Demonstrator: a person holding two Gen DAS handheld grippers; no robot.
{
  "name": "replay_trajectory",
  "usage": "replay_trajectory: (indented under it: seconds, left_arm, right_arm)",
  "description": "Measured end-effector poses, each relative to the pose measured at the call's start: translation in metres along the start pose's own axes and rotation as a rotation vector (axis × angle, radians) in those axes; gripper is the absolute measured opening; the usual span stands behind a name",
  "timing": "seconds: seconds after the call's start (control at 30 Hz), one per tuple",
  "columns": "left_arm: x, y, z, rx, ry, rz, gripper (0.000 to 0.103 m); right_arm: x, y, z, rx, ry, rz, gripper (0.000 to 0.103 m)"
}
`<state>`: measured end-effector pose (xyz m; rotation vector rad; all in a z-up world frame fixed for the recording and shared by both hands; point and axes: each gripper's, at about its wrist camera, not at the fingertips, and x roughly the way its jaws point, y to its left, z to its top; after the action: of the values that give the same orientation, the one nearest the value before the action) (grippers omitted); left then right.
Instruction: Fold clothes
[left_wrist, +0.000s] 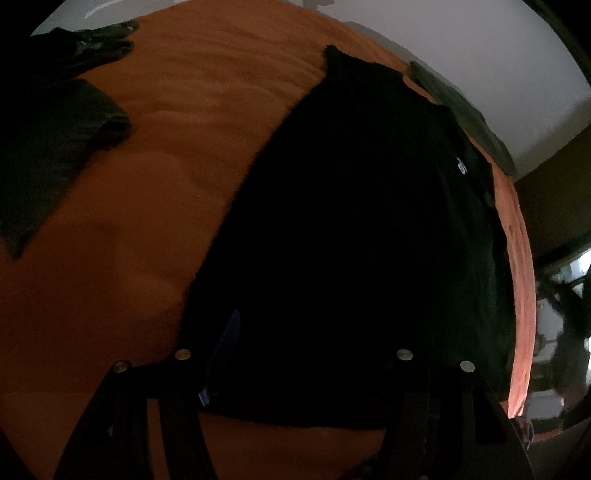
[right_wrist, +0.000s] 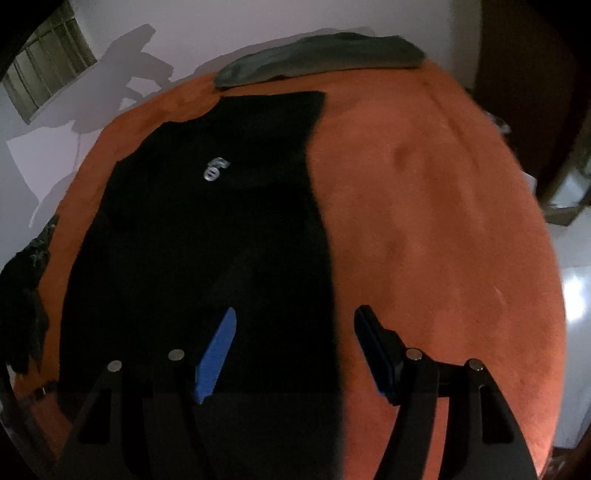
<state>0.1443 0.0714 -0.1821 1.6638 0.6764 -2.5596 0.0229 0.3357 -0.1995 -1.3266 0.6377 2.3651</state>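
Note:
A black T-shirt (left_wrist: 354, 229) with a small white logo (right_wrist: 216, 169) lies flat on the orange bed cover (left_wrist: 166, 184). It also shows in the right wrist view (right_wrist: 207, 236). My left gripper (left_wrist: 295, 343) is open just above the shirt's near hem; only its left blue pad (left_wrist: 225, 347) shows against the dark cloth. My right gripper (right_wrist: 295, 321) is open over the shirt's right edge, with its left blue pad (right_wrist: 218, 354) over the cloth and its right finger (right_wrist: 376, 350) over the bed cover (right_wrist: 424, 221).
A folded dark green garment (left_wrist: 48, 155) lies at the left and a dark crumpled one (left_wrist: 88, 40) beyond it. A grey-green garment (right_wrist: 321, 59) lies at the bed's far edge by the white wall. The bed's edge and the floor (right_wrist: 576, 295) are to the right.

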Motion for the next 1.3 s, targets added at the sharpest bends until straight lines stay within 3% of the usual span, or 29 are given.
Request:
replay_trajectory:
  seconds: [0.1,0.23,0.4,0.53,0.6,0.7,0.8,1.03,1.07,1.1,1.13,1.17,1.3]
  left_arm:
    - [-0.006,0.007,0.001,0.019,-0.003,0.025,0.062]
    - [-0.01,0.004,0.006,0.131,0.019,0.065,0.062]
    - [-0.018,0.028,0.012,0.194,0.143,0.025,0.062]
    - [-0.016,0.058,0.018,0.137,0.225,0.01,0.062]
    - [-0.009,0.078,0.022,0.061,0.283,-0.012,0.062]
    - [0.001,0.09,0.022,-0.018,0.381,-0.111,0.062]
    - [0.008,0.083,0.016,0.018,0.452,-0.16,0.062]
    - [0.014,0.083,0.004,0.008,0.492,-0.178,0.062]
    - [0.015,0.083,0.003,0.005,0.49,-0.176,0.06]
    - [0.015,0.079,0.007,0.008,0.48,-0.162,0.049]
    - [0.016,0.077,0.009,0.012,0.466,-0.137,0.04]
    - [0.015,0.077,0.008,0.009,0.461,-0.129,0.04]
    - [0.02,0.082,0.008,-0.034,0.476,-0.154,0.04]
  right_arm:
    - [-0.011,-0.023,-0.013,0.059,0.061,0.064,0.066]
    - [-0.015,-0.039,-0.02,0.142,0.155,0.2,0.066]
    - [-0.021,-0.049,-0.051,0.175,0.223,0.299,0.066]
    - [-0.011,-0.06,-0.089,0.24,0.295,0.338,0.066]
    - [-0.007,-0.067,-0.104,0.275,0.331,0.344,0.066]
    - [-0.008,-0.077,-0.119,0.304,0.351,0.327,0.066]
    - [-0.016,-0.094,-0.13,0.354,0.34,0.313,0.066]
    - [-0.019,-0.12,-0.17,0.538,0.331,0.355,0.066]
    - [-0.017,-0.12,-0.174,0.557,0.333,0.364,0.066]
    - [-0.015,-0.12,-0.176,0.569,0.334,0.372,0.064]
    - [-0.014,-0.119,-0.175,0.573,0.337,0.379,0.061]
    - [-0.013,-0.118,-0.171,0.567,0.341,0.388,0.056]
    - [-0.004,-0.103,-0.154,0.505,0.35,0.424,0.054]
